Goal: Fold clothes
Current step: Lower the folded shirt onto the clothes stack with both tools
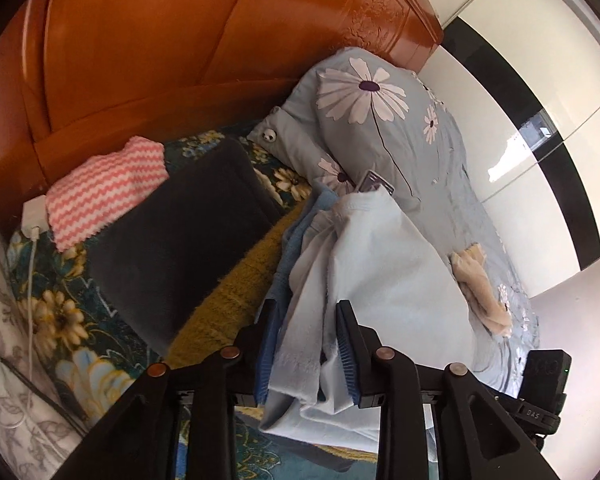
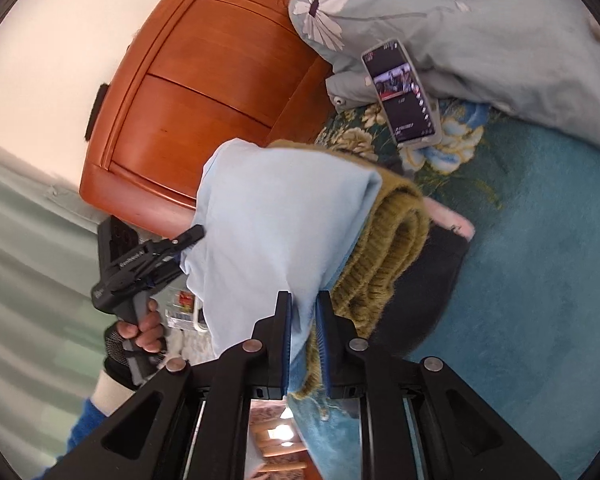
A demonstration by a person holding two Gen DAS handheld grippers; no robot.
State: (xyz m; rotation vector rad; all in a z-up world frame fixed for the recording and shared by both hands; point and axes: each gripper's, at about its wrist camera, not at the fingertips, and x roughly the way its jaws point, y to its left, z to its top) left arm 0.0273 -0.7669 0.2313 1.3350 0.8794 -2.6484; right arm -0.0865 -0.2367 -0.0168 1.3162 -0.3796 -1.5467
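Observation:
A pale blue garment [image 1: 384, 276] hangs between both grippers above the bed. My left gripper [image 1: 306, 354] is shut on a bunched edge of it, the cloth filling the gap between the blue pads. In the right wrist view the same pale blue garment [image 2: 272, 232] drapes over a folded olive knit sweater [image 2: 384, 248], and my right gripper [image 2: 303, 340] is shut on its lower edge. The left gripper [image 2: 188, 236] shows there too, held by a hand [image 2: 148, 328] and pinching the cloth's left side. A dark grey folded garment [image 1: 180, 240] and olive knit [image 1: 236, 292] lie underneath.
A pink-and-white zigzag knit [image 1: 100, 192] lies by the wooden headboard [image 1: 180, 40]. A flowered pillow [image 1: 364, 120] and quilt sit at the bed's head, with a phone [image 2: 404, 96] leaning on them. A beige cloth [image 1: 480, 288] lies on the quilt. A white charger [image 1: 34, 216] is at left.

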